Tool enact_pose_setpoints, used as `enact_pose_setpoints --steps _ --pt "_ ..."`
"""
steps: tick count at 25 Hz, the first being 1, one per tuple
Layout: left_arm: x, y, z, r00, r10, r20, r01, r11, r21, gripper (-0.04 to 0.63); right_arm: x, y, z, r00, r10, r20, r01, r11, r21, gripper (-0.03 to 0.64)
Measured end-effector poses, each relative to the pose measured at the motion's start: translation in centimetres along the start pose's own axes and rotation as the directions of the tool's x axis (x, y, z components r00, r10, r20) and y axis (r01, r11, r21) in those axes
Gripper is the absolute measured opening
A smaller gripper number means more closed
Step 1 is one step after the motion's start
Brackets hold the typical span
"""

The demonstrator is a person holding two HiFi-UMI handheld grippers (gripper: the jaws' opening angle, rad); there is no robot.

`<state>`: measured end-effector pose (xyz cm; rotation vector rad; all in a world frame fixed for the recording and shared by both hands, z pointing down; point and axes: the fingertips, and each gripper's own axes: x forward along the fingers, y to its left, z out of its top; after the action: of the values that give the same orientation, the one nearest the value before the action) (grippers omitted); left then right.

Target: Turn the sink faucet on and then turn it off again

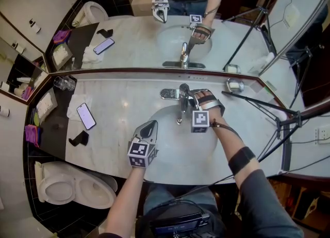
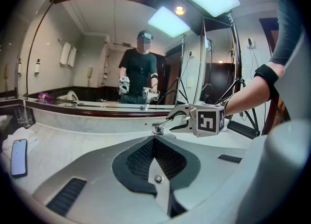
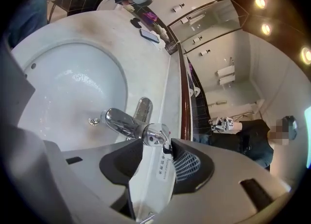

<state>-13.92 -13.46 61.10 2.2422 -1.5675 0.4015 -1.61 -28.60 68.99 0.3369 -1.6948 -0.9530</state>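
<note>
The chrome faucet (image 1: 181,100) stands at the back rim of the white sink (image 1: 165,146). My right gripper (image 1: 187,97) reaches it from the right. In the right gripper view the faucet's handle top (image 3: 156,134) sits between the two pads, my right gripper (image 3: 156,144) shut on it. A white tag (image 3: 163,167) hangs from the handle. The spout (image 3: 118,119) points over the basin (image 3: 63,87), and I see no stream of water. My left gripper (image 1: 150,126) hovers over the sink's near left rim, shut and empty, with its tips (image 2: 154,139) aimed at the faucet (image 2: 157,129).
A phone (image 1: 86,115) lies on a white cloth on the counter's left, with a small black item (image 1: 78,138) near it and drinking glasses (image 1: 64,82) at the back. A soap dish (image 1: 235,85) sits back right. Tripod legs (image 1: 258,102) cross the right side. A toilet (image 1: 72,185) stands lower left.
</note>
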Motion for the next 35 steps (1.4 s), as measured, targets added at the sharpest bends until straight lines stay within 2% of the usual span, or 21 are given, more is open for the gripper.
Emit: enact_pose_setpoints --steps 5,9,17,29,35 --pt "0.0 0.3 -0.1 1.0 0.005 -0.004 -0.005 1.0 -0.004 -0.012 0.1 0.1 -0.1 1.0 -0.013 -0.02 0.013 1.0 -0.024 0.181" --pt "0.0 -0.1 -0.1 1.0 0.003 -0.005 -0.003 1.0 -0.006 -0.012 -0.1 0.8 -0.1 1.0 0.014 -0.022 -0.015 1.0 -0.006 0.181" --pt "0.2 -0.2 -0.2 1.0 0.0 -0.002 0.0 1.0 -0.007 -0.012 -0.4 2.3 -0.1 1.0 -0.009 -0.02 0.009 1.0 0.007 0.178" --pt "0.2 -0.3 -0.5 1.0 0.002 -0.007 -0.002 1.0 -0.014 -0.012 -0.7 4.4 -0.4 0.999 0.023 -0.032 -0.022 0.999 0.035 0.17" --pt "0.0 -0.5 -0.8 1.0 0.006 -0.008 -0.006 1.0 -0.018 -0.012 -0.5 4.0 -0.7 0.999 -0.004 -0.041 0.005 0.999 0.034 0.17"
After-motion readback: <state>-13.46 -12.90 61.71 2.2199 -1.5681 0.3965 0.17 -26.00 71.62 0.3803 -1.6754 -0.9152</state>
